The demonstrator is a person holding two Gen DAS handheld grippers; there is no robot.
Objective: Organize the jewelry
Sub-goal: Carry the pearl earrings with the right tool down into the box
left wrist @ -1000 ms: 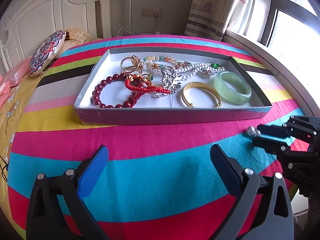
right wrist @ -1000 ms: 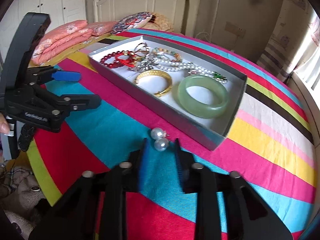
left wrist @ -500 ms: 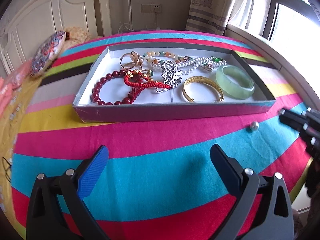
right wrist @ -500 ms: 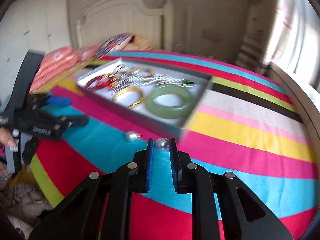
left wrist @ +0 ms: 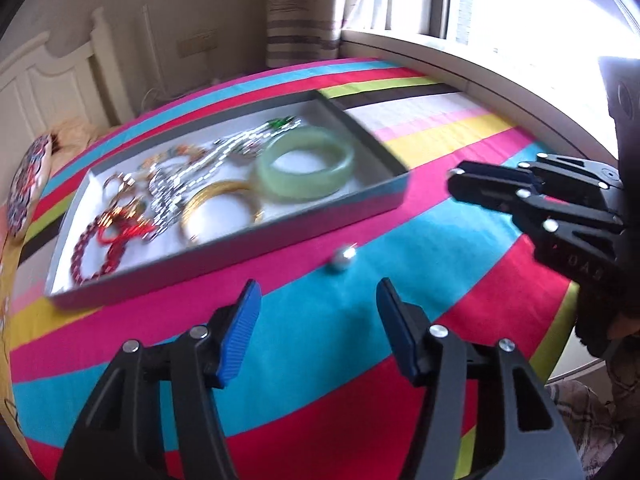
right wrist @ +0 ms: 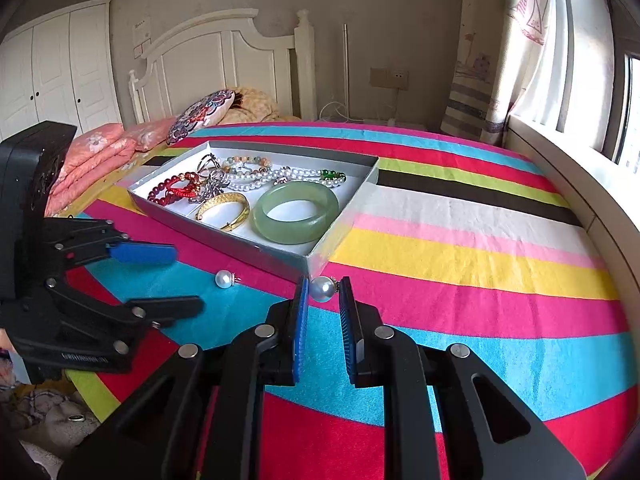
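While the right gripper (right wrist: 323, 292) pinches one round white pearl earring (right wrist: 322, 289) beside the grey tray's (right wrist: 256, 249) near corner, the wide-open left gripper (left wrist: 318, 308) faces the second pearl earring (left wrist: 344, 257), lying just ahead.

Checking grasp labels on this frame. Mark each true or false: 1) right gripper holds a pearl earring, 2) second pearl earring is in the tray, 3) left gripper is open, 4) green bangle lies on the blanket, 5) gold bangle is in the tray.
1. True: the right gripper is shut on a pearl earring.
2. False: the second pearl earring lies on the striped blanket, outside the tray.
3. True: the left gripper is open, empty.
4. False: the green bangle is in the tray.
5. True: gold bangle.
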